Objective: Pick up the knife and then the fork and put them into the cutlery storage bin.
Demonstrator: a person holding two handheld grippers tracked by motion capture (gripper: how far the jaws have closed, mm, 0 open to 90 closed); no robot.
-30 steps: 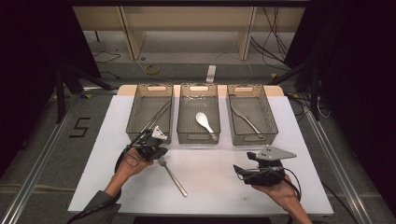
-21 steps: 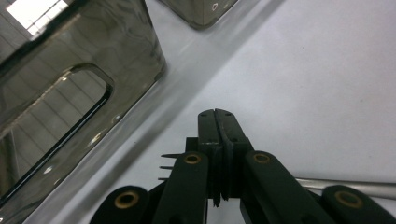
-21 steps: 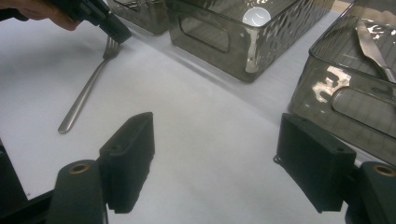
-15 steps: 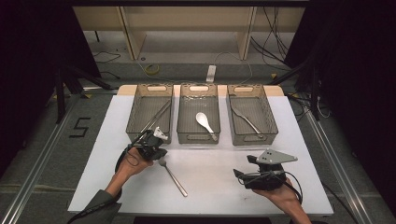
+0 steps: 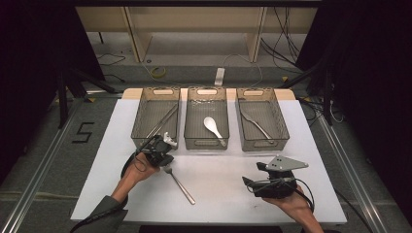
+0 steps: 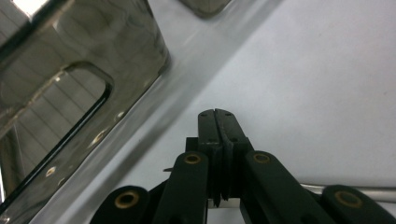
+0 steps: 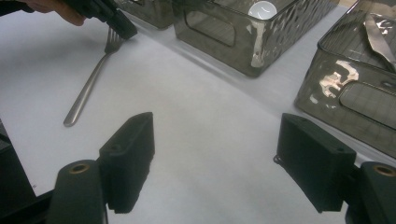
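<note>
Left tool point(image 5: 163, 154) pressed together at fork point(image 5: 179, 184) head, possibly pinching it for sorting; right tool point(image 7: 215, 163) spread, waiting empty.

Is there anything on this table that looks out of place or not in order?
One thing: a fork lies loose on the white table, outside the three bins. The other cutlery sits inside bins, such as the white spoon in the middle bin. Nothing looks spilled or damaged.
</note>
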